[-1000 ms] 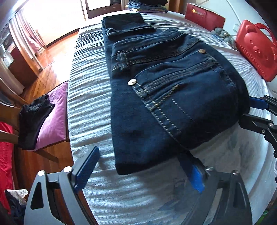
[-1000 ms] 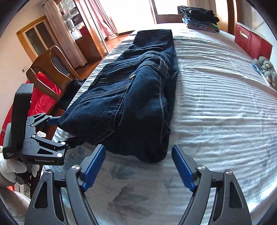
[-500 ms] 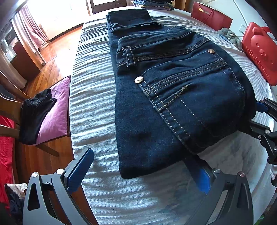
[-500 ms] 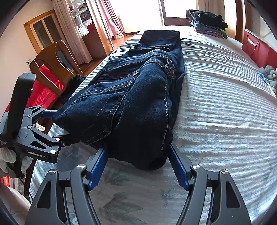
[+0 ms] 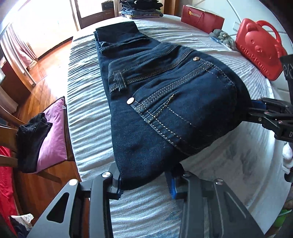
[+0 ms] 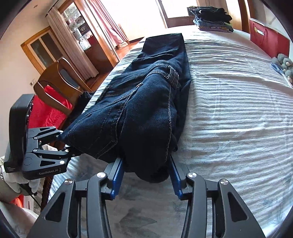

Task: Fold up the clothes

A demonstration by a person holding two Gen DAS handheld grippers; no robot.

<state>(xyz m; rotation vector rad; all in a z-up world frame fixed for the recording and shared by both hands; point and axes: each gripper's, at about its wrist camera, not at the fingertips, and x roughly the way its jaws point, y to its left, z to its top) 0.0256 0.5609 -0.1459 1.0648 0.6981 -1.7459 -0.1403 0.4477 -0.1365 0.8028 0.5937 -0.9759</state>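
Note:
Dark blue jeans (image 5: 164, 102), folded lengthwise, lie along the striped cloth-covered table (image 5: 86, 109), with the waist end nearest me. My left gripper (image 5: 144, 184) is closed on the near left corner of the waistband, with denim filling the space between its fingers. In the right wrist view, my right gripper (image 6: 146, 176) pinches the bunched right corner of the jeans (image 6: 146, 113). The left gripper (image 6: 64, 142) shows at the other corner there. The waist end sits slightly raised off the table (image 6: 238, 119). The right gripper (image 5: 253, 109) grips the far corner.
A stack of folded clothes (image 5: 141, 9) sits at the table's far end. A red bag (image 5: 201, 20), a plush toy (image 5: 221, 35) and a red bear case (image 5: 260, 49) line the right side. A chair with a purple cushion (image 5: 53, 135) stands to the left.
Both grippers moved forward onto the waist end and closed from wide open onto the denim. The waist end has lifted a little.

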